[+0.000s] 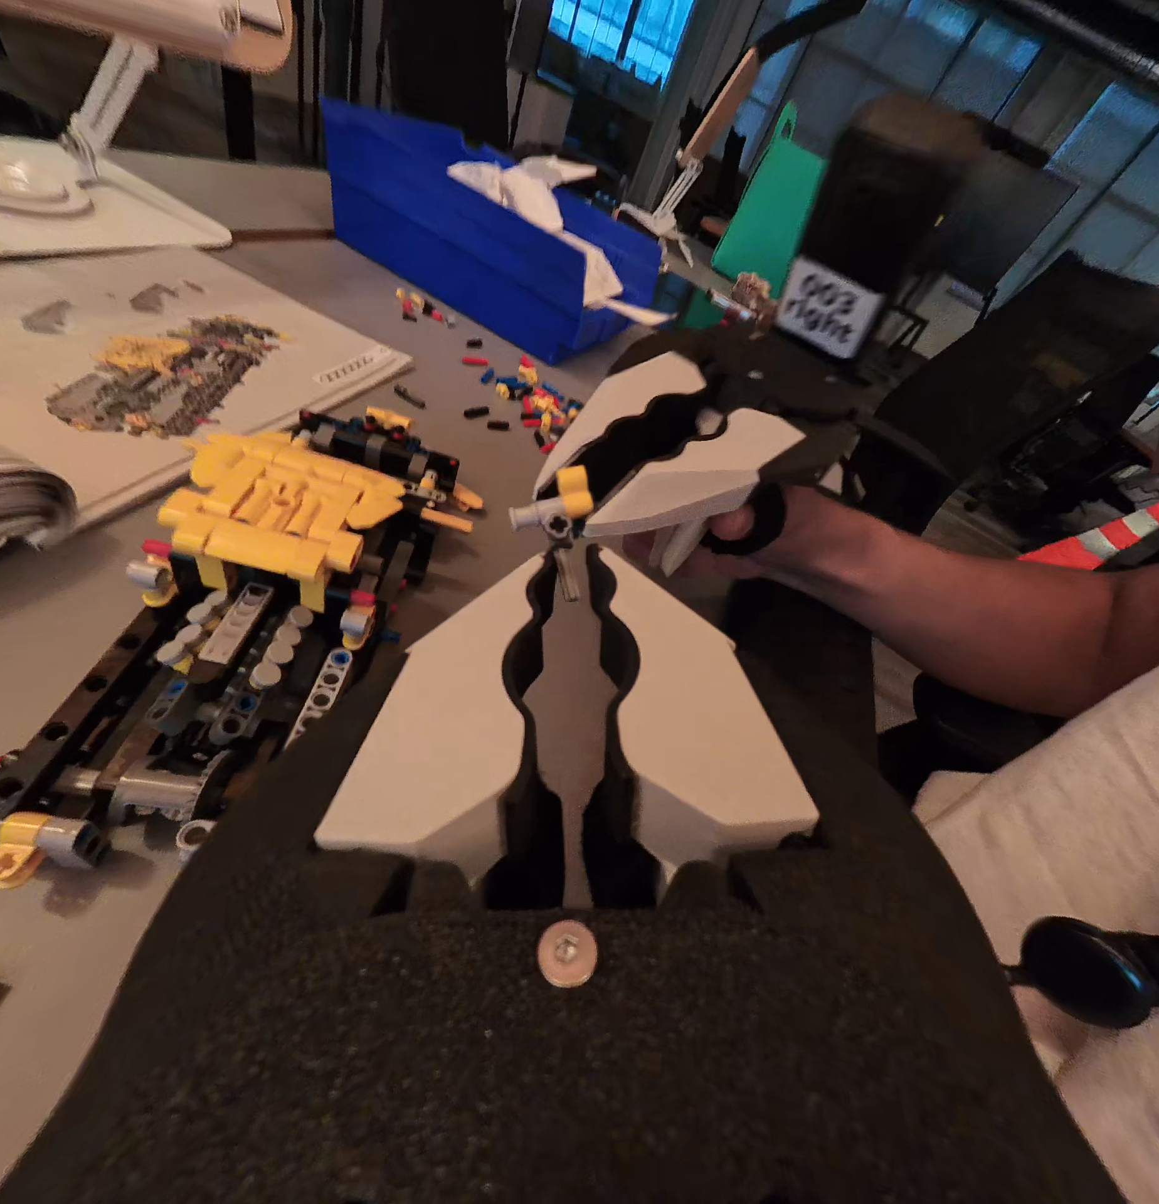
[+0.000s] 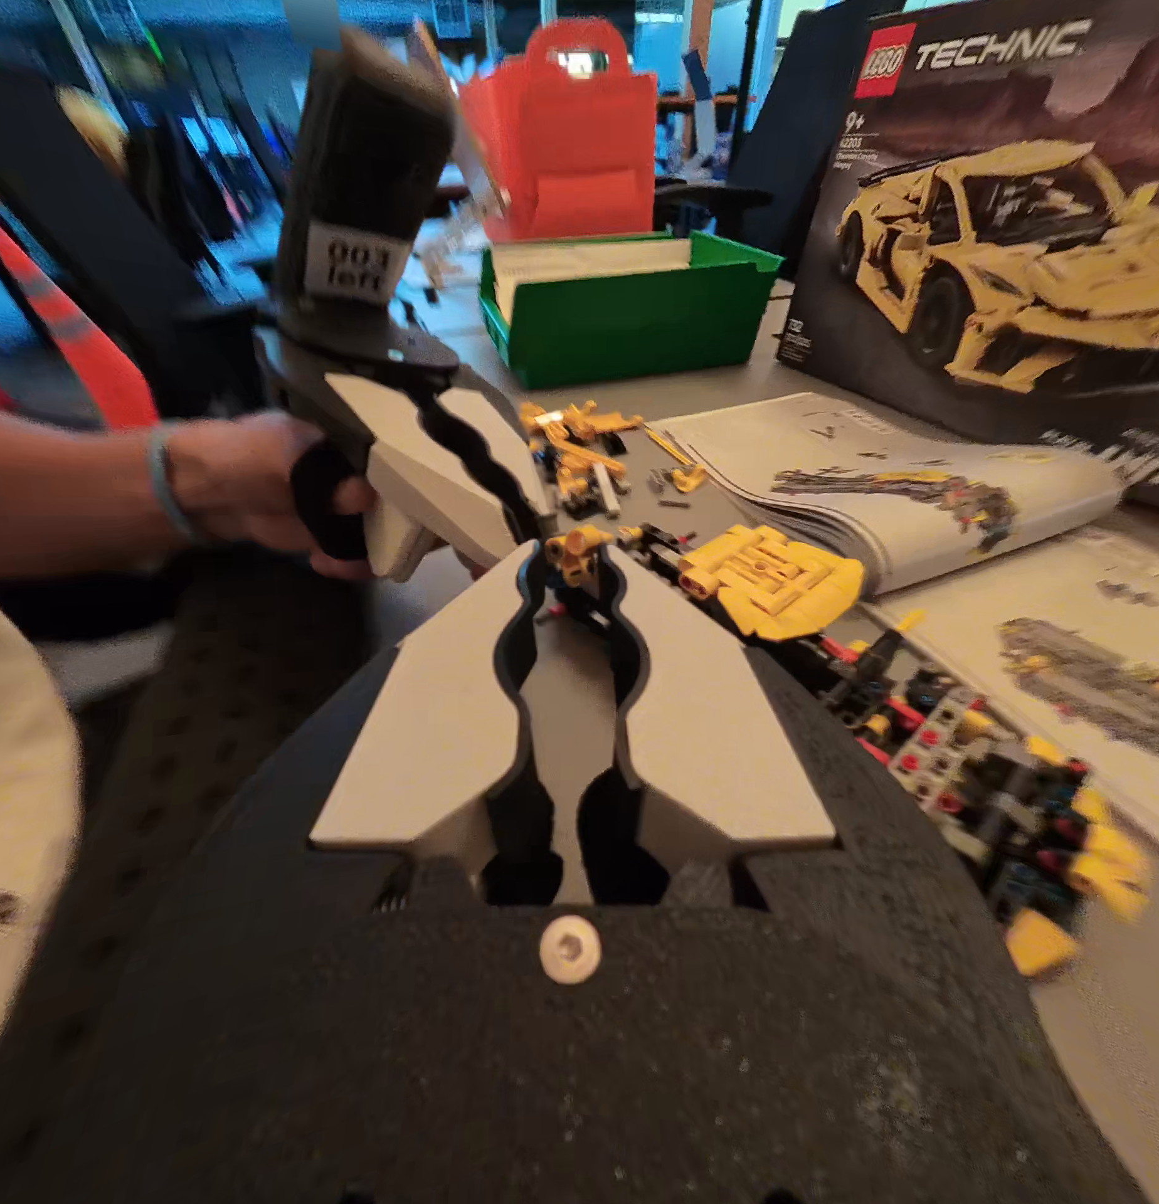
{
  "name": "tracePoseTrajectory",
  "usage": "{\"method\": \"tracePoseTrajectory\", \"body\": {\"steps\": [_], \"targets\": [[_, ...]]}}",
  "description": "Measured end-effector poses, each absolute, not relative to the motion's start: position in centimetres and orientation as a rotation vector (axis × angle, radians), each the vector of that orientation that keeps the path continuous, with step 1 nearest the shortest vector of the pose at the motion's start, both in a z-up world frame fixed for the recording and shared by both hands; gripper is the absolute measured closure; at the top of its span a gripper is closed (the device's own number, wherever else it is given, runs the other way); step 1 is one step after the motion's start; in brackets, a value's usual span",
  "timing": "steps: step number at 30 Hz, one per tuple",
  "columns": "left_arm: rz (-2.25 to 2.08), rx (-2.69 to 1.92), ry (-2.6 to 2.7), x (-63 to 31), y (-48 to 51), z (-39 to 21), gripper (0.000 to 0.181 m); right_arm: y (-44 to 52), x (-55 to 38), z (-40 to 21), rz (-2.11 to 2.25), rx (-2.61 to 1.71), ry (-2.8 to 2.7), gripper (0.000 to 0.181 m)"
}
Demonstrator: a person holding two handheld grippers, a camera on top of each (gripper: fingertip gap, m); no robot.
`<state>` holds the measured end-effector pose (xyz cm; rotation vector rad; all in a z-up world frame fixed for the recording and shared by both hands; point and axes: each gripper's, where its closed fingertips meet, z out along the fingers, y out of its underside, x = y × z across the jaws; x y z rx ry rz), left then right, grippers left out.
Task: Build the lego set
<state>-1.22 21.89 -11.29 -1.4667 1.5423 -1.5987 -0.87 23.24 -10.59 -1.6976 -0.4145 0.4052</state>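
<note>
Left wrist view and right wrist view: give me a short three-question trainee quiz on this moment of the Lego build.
1. True or false: the left gripper is shut on a thin grey pin.
2. What colour is the piece at the tips of the right gripper? A) red B) yellow C) green
3. Where is the half-built car: in a gripper or on the table?

Key:
1. True. The pin sits between its closed tips.
2. B. Yellow, with grey parts attached.
3. On the table, beside the open instruction booklet, with no gripper touching it.
</note>
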Motion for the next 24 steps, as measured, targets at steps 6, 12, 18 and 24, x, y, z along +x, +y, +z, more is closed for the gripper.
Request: {"method": "tracePoseTrajectory", "body": {"steps": [6,12,18,24], "targets": [[-1.440,-1.352,1.496,-1.9,22.8,-8.7,0.176,23.8,-0.6,-8.4,0.584,-1.615,-0.270,0.166],[-1.461,-1.391,1.465,-1.9,24.8,-8.0,0.176,25.2,-0.7,-8.1,0.589,-1.626,-0.236,0.166],[-1.442,-1.388,1.479,-0.8,28.1,-6.4,0.177,28.4,0.4,-6.5,0.600,-1.642,-0.232,0.165],[-1.251,-1.394,1.418,2.2,39.9,-4.1,0.177,32.5,5.6,-4.6,0.503,-1.702,-0.197,0.149]]}}
